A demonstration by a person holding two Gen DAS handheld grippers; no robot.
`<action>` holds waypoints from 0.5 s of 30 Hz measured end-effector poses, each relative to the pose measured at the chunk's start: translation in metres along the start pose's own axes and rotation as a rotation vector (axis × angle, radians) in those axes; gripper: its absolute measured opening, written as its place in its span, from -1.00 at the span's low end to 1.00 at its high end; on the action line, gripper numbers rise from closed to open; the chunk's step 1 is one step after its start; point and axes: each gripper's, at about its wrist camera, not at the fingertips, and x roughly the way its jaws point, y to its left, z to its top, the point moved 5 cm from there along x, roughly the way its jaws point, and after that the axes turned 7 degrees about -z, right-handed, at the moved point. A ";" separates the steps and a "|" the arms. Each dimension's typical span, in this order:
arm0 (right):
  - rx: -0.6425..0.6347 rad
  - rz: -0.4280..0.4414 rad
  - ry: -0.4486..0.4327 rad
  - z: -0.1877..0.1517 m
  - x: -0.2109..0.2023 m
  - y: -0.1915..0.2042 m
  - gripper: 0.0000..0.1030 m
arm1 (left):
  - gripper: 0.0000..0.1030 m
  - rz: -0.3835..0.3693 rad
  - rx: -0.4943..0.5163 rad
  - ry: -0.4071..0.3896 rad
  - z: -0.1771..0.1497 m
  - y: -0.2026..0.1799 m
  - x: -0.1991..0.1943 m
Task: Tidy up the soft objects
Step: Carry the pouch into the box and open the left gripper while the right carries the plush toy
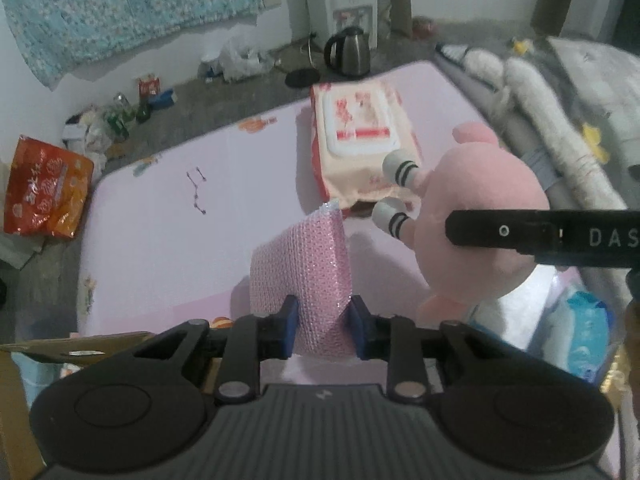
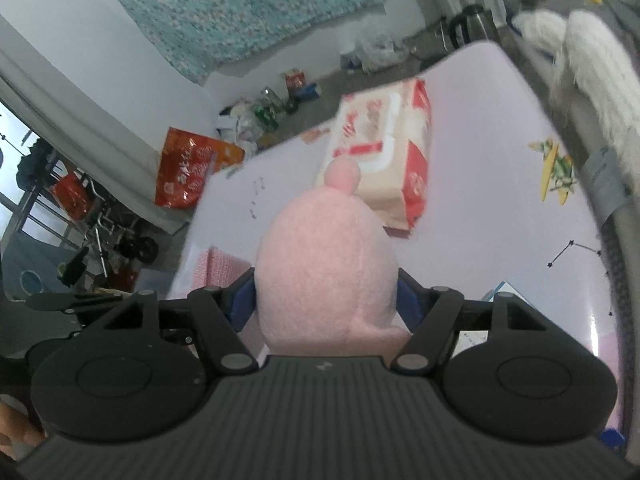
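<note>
The left gripper (image 1: 323,330) points steeply down, its blue pads pinched on a pink sponge (image 1: 302,256). The right gripper (image 2: 326,300) tilts down less steeply, its jaws clamped wide around a pink plush toy (image 2: 326,272).

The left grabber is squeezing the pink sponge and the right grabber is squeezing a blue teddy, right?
Almost. The left gripper does squeeze the pink sponge, but the toy in the right gripper is not blue. It is a pink plush toy, as the right wrist view shows; the left wrist view shows it pink too, with striped white feet.
</note>
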 end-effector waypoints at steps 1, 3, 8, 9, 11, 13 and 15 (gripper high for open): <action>0.003 0.006 -0.010 0.000 -0.008 0.002 0.33 | -0.47 -0.004 -0.002 -0.017 0.000 0.000 -0.010; 0.016 0.026 -0.037 0.000 -0.027 0.009 0.33 | -0.47 -0.015 -0.003 -0.058 0.000 -0.002 -0.033; 0.052 0.092 -0.114 -0.008 -0.084 0.028 0.33 | -0.46 -0.047 -0.018 -0.159 -0.014 -0.006 -0.097; 0.052 0.110 -0.132 -0.012 -0.098 0.034 0.33 | -0.46 -0.044 -0.018 -0.176 -0.018 -0.006 -0.110; 0.056 0.142 -0.160 -0.020 -0.122 0.045 0.33 | -0.46 -0.038 -0.021 -0.208 -0.028 -0.006 -0.135; 0.056 0.177 -0.176 -0.030 -0.143 0.058 0.34 | -0.46 -0.046 -0.030 -0.237 -0.040 -0.004 -0.162; 0.040 0.206 -0.187 -0.043 -0.164 0.073 0.34 | -0.46 -0.063 -0.045 -0.258 -0.054 -0.001 -0.185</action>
